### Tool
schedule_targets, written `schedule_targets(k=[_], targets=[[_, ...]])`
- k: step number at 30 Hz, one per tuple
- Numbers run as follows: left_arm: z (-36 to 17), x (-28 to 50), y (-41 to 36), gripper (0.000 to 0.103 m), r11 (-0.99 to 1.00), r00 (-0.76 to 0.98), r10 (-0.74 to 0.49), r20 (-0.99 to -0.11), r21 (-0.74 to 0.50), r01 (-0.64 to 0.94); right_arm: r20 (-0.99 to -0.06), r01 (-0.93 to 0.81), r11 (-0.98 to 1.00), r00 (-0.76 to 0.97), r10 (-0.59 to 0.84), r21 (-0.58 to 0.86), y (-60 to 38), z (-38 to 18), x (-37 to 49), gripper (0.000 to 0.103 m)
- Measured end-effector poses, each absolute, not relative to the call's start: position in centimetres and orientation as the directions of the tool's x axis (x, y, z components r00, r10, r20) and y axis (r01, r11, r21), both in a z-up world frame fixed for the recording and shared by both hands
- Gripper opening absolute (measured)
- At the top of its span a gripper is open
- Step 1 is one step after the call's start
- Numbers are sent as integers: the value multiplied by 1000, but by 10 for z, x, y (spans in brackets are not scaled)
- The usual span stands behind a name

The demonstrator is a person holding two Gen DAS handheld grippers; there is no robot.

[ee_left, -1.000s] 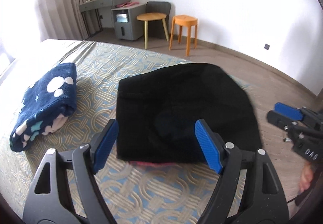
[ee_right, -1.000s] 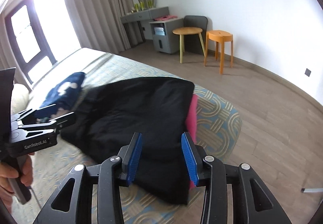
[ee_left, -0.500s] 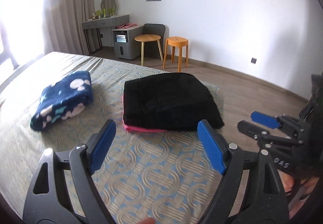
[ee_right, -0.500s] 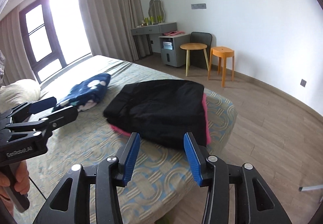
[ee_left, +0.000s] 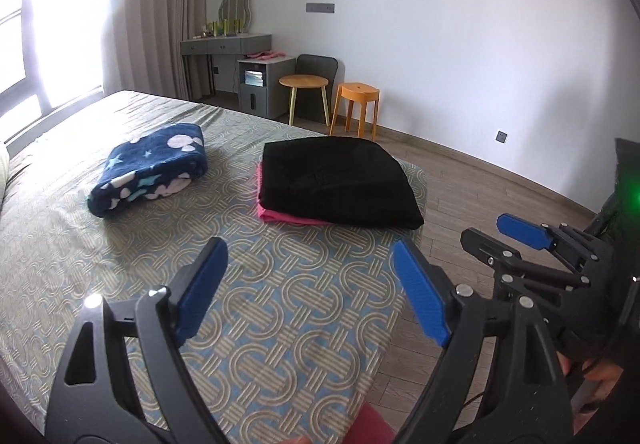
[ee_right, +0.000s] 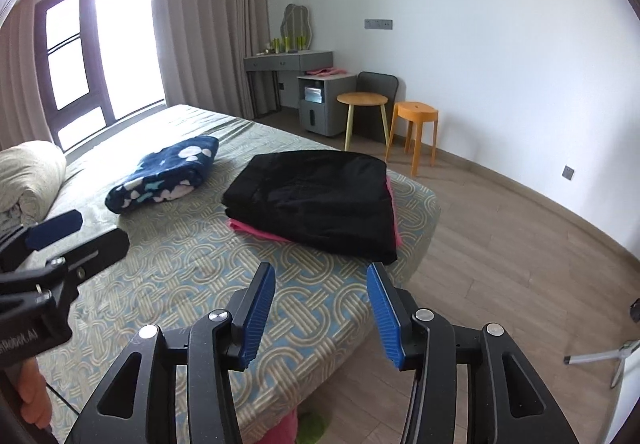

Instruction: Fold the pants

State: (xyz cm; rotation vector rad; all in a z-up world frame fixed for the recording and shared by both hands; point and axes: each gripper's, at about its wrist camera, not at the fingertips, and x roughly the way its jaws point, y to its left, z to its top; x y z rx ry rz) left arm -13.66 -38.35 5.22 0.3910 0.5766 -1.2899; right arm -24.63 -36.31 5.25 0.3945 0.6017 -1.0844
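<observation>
Bedspread (ee_left: 280, 308) w/ folded black pants (ee_left: 340, 184) well beyond both grippers' fingers (ee_left: 202, 284), released, R opening.

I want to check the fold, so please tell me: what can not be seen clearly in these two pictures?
- Pink garment: both views, mostly covered by the folded black pants.
- Pants' far side and underside: hidden by their own bulk.
- Items on the grey dresser: too small.
- Window area: left wrist view, washed out by glare.

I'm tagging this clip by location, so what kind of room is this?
Most likely a bedroom: a bed with a patterned cover fills the foreground, a rolled duvet lies at its head, and a grey dressing table with a mirror stands by the curtains.
</observation>
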Motion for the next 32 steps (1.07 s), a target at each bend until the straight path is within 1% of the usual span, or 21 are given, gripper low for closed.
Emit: schedule_targets(k=[3,4,9,13,32], targets=[[56,-135,-372,94,258,194,-788,-584,-28,966,-633,910,415,325,-702,6,-356,54,-245,51],[57,-134,-370,94,263,197,-789,-582,-29,964,-635,910,414,326,-700,11,-355,54,-246,51],[59,-132,-363,94,257,187,-796,-576,-43,965,-647,908,413,354,-676,65,-350,54,-249,51],[59,-138,-359,94,249,188,-804,-565,-32,968,-640,909,413,352,-683,59,-346,55,-250,52],[52,-153,-363,94,234,190,-782,-593,4,972,-652,910,406,357,-669,83,-350,49,-257,52]])
